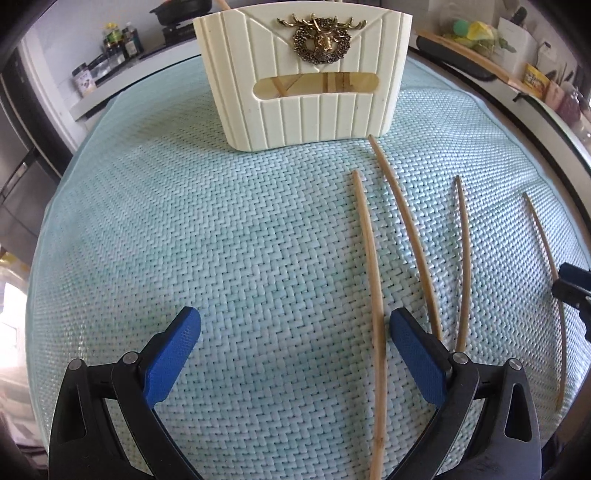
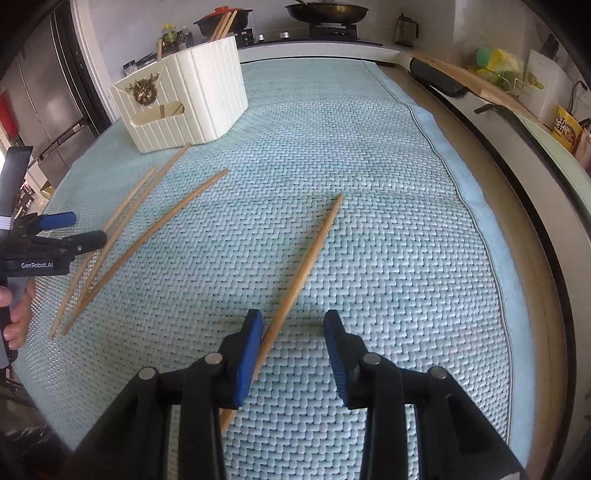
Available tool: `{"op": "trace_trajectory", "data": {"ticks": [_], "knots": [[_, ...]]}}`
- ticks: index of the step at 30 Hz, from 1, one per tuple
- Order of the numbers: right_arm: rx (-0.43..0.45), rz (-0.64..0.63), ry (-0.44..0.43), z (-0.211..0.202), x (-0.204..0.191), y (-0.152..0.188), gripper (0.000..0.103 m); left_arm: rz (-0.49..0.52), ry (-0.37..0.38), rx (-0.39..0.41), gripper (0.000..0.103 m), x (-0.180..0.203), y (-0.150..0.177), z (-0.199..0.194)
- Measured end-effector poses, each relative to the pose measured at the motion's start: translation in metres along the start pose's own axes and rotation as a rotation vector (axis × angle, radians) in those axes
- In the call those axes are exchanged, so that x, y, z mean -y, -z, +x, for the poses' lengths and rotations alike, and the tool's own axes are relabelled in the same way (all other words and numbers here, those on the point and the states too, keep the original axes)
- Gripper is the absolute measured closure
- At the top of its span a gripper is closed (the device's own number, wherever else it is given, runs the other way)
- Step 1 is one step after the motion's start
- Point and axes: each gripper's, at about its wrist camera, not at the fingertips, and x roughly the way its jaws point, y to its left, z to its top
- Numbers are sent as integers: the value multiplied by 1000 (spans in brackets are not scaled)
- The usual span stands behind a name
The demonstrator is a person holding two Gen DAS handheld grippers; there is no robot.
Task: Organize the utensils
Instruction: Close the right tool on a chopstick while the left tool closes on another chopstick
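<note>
1. Lying on the woven pale-green mat, four wooden chopsticks run lengthwise from the near edge of the tabletop toward the far edge, tips pointing at the holder.
2. In the left wrist view they are the first chopstick, second chopstick, third chopstick and fourth chopstick, all right of the mat's middle.
3. The left tool is spread wide with nothing between its pads; the first chopstick passes just inside its right pad.
4. The right tool is spread apart over the fourth chopstick, whose thick end lies against the left pad; the other pad stands clear.
5. The cream ribbed holder, with a brass deer emblem, stands near the mat's far edge; chopsticks already stand inside it.
6. Behind are a stove with pans and bottles.
</note>
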Motion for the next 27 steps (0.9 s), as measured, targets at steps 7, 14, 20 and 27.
{"op": "trace_trajectory", "data": {"ticks": [7,14,20,27], "knots": [[-4,-16,9,2,-1,0,68,-51,16,-10,15,-17,17,-2],[-2,-11,-1,1,-1,3,68,-56,34,22,64,-14,56,-30],[-23,1,-49,6,9,-9,67,-77,71,-10,68,-12,78,-47],[-85,64,-124,26,27,-45,67,-31,82,-24,36,-24,33,-31]]}}
